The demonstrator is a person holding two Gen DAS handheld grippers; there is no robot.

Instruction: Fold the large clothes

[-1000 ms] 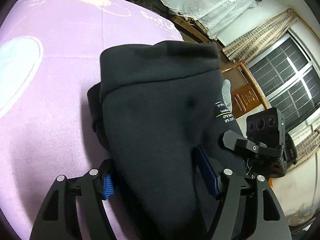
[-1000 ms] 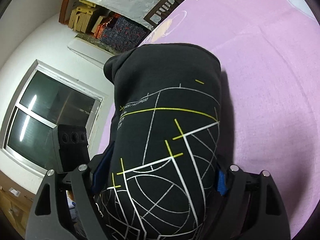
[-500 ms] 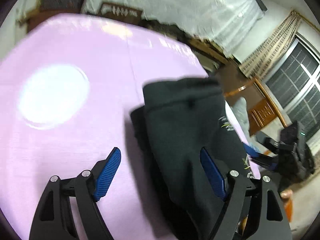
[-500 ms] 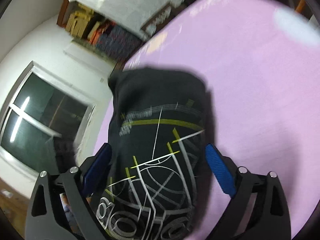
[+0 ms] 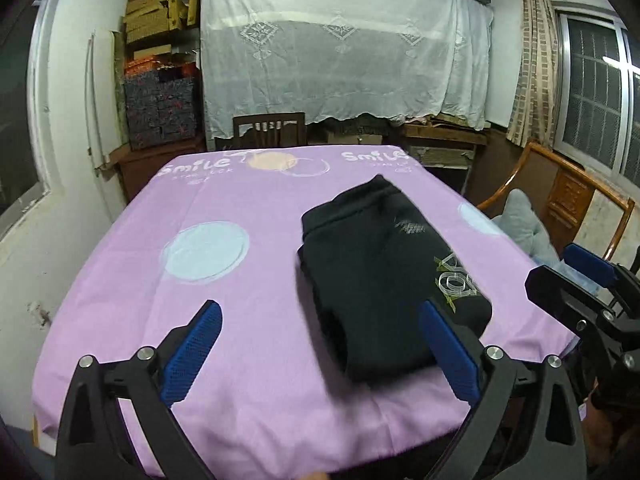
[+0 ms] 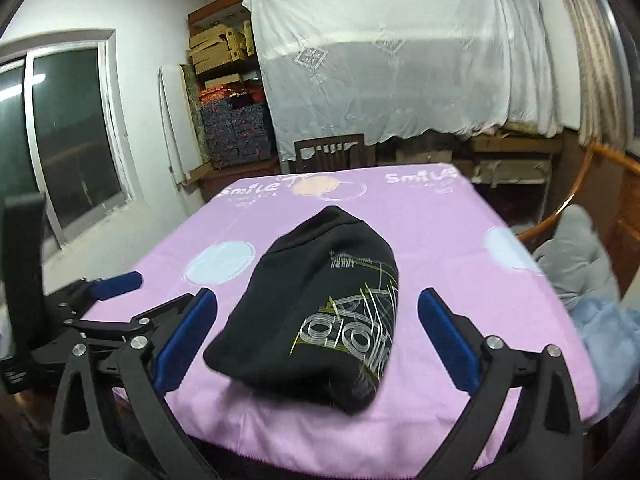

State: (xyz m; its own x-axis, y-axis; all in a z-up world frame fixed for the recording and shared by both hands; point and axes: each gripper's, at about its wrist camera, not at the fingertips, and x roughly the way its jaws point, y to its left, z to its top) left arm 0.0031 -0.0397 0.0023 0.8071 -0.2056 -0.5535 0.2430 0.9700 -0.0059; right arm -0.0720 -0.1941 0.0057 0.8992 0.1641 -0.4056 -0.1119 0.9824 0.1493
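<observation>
A black garment with white and yellow line print lies folded into a compact bundle (image 5: 384,276) on the purple tablecloth (image 5: 240,288); it also shows in the right wrist view (image 6: 320,304). My left gripper (image 5: 320,356) is open and empty, held back above the table's near edge, left of the bundle. My right gripper (image 6: 316,340) is open and empty, just short of the bundle's near end. The right gripper shows at the right edge of the left wrist view (image 5: 576,300), and the left gripper at the left of the right wrist view (image 6: 92,300).
A dark wooden chair (image 5: 270,130) stands behind the table's far edge. A wooden armchair with grey clothes (image 5: 524,220) is at the right. White sheeting (image 5: 344,52) covers furniture at the back, with stacked boxes (image 5: 160,80) to its left.
Both grippers opened and let go of the black garment, then pulled back and up from it. The bundle now lies free on the table.
</observation>
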